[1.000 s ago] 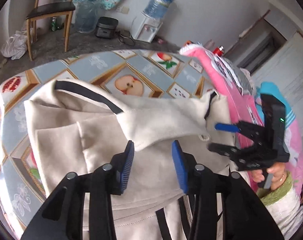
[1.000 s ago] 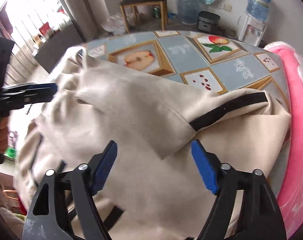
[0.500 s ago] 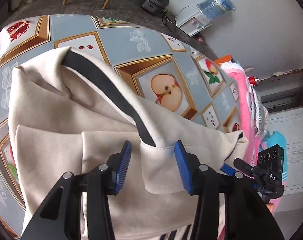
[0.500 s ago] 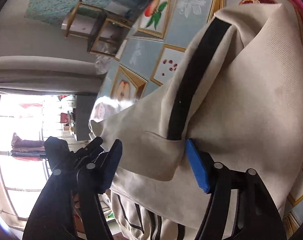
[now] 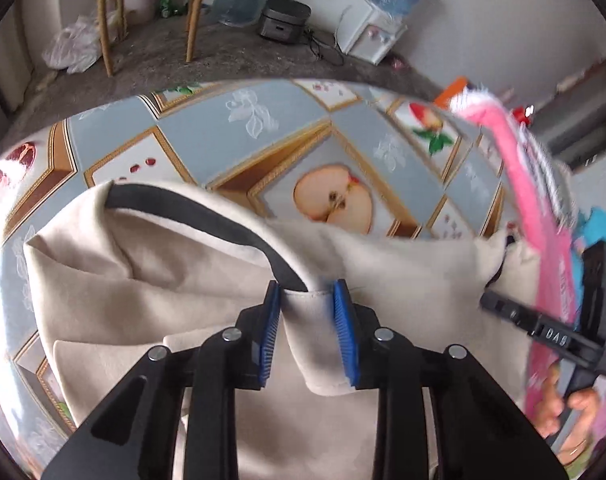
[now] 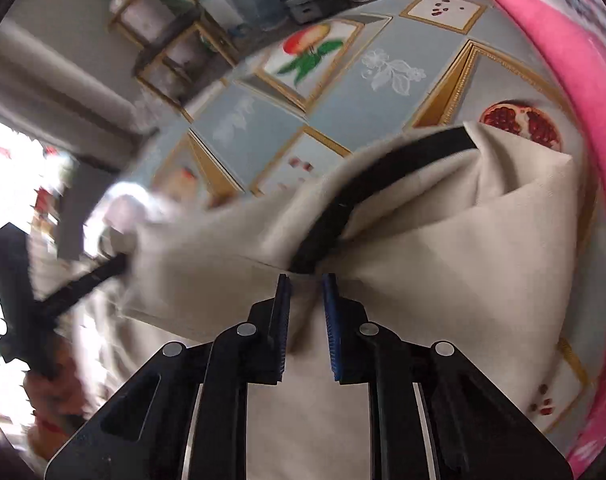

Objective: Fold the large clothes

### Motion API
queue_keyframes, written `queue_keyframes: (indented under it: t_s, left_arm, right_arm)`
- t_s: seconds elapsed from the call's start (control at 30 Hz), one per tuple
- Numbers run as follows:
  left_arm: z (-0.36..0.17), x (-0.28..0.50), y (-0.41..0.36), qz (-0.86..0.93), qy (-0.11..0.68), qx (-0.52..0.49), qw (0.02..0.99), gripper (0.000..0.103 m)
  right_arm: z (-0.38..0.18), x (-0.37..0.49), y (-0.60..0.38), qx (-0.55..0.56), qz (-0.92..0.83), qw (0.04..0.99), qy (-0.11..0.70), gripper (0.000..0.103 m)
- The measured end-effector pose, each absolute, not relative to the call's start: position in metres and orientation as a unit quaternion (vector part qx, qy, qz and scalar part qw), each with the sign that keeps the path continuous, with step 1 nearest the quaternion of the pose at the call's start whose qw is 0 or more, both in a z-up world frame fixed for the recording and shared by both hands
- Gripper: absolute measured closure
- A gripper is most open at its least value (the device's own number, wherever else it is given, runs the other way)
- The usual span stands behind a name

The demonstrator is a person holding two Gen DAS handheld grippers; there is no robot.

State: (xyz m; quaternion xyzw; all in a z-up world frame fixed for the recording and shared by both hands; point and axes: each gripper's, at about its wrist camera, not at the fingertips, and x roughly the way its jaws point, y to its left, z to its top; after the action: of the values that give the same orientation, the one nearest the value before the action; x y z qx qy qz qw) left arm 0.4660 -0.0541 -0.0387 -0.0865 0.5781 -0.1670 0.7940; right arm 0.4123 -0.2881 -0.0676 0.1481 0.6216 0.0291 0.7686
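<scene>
Both sets of fingers have drawn in since a second ago, when they stood wide above the cloth. At bottom centre of the left wrist view, the left gripper (image 5: 307, 332) is closing, its blue fingers (image 5: 271, 336) pressing a fold of the beige garment (image 5: 143, 280) just below its black band (image 5: 223, 220). At bottom centre of its own view the right gripper (image 6: 306, 326) is also closing, cloth pinched between its fingers. The garment lies rumpled on the fruit-patterned surface (image 5: 263, 136), with a pink blanket (image 6: 583, 60) along the right edge.
</scene>
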Motion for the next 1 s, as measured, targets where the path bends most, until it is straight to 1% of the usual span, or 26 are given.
queue_keyframes:
  t_s: [0.03,0.07,0.13,0.17,0.3,0.33,0.43,0.5,0.53,0.57,0.63,0.7,0.77,0.83,0.9,1.0]
  left_arm:
    - [-0.041,0.464,-0.053,-0.168,0.577,-0.084,0.795,0.072]
    - [-0.040,0.463,-0.048,-0.167,0.571,-0.090,0.799,0.066]
    - [-0.035,0.459,-0.038,-0.158,0.557,-0.103,0.809,0.055]
    - [-0.030,0.457,-0.032,-0.157,0.547,-0.112,0.815,0.055]
    - [0.004,0.442,-0.027,-0.171,0.476,-0.101,0.857,0.055]
    - [0.008,0.440,-0.033,-0.178,0.470,-0.095,0.859,0.054]
    - [0.003,0.446,-0.054,-0.202,0.505,-0.099,0.833,0.054]
    - [-0.010,0.445,-0.064,-0.206,0.520,-0.100,0.823,0.054]
    - [-0.019,0.443,-0.069,-0.200,0.529,-0.090,0.820,0.054]
    - [-0.030,0.441,-0.072,-0.185,0.541,-0.069,0.817,0.054]
    - [-0.046,0.435,-0.074,-0.164,0.553,-0.038,0.816,0.054]
    - [-0.042,0.432,-0.073,-0.167,0.537,-0.026,0.826,0.054]
    - [-0.031,0.433,-0.071,-0.168,0.525,-0.034,0.834,0.054]
    - [-0.013,0.434,-0.068,-0.182,0.497,-0.047,0.847,0.054]
    - [-0.001,0.440,-0.066,-0.184,0.473,-0.058,0.860,0.054]
    - [-0.002,0.463,-0.070,-0.171,0.478,-0.079,0.858,0.054]
  right_arm:
    - [-0.063,0.409,-0.287,0.130,0.023,0.776,0.616,0.089]
    - [-0.056,0.403,-0.288,0.106,0.008,0.786,0.609,0.087]
    - [-0.039,0.393,-0.287,0.071,-0.012,0.808,0.585,0.069]
    - [-0.030,0.388,-0.285,0.063,-0.011,0.820,0.569,0.067]
    - [-0.006,0.378,-0.273,0.065,0.044,0.852,0.517,0.066]
    - [-0.006,0.379,-0.269,0.064,0.054,0.855,0.512,0.066]
    - [-0.028,0.386,-0.239,0.053,0.082,0.843,0.528,0.067]
    - [-0.049,0.385,-0.222,0.020,0.076,0.831,0.551,0.069]
    - [-0.062,0.381,-0.218,0.003,0.068,0.822,0.565,0.069]
    - [-0.067,0.377,-0.216,-0.010,0.067,0.826,0.559,0.069]
    - [-0.065,0.373,-0.211,-0.036,0.075,0.827,0.555,0.068]
    - [-0.053,0.376,-0.219,-0.015,0.084,0.827,0.556,0.067]
    - [-0.039,0.385,-0.226,0.014,0.085,0.838,0.538,0.067]
    - [-0.030,0.398,-0.238,0.040,0.074,0.849,0.521,0.063]
    - [-0.029,0.411,-0.246,0.053,0.055,0.851,0.519,0.063]
    - [-0.044,0.427,-0.254,0.060,0.033,0.841,0.536,0.063]
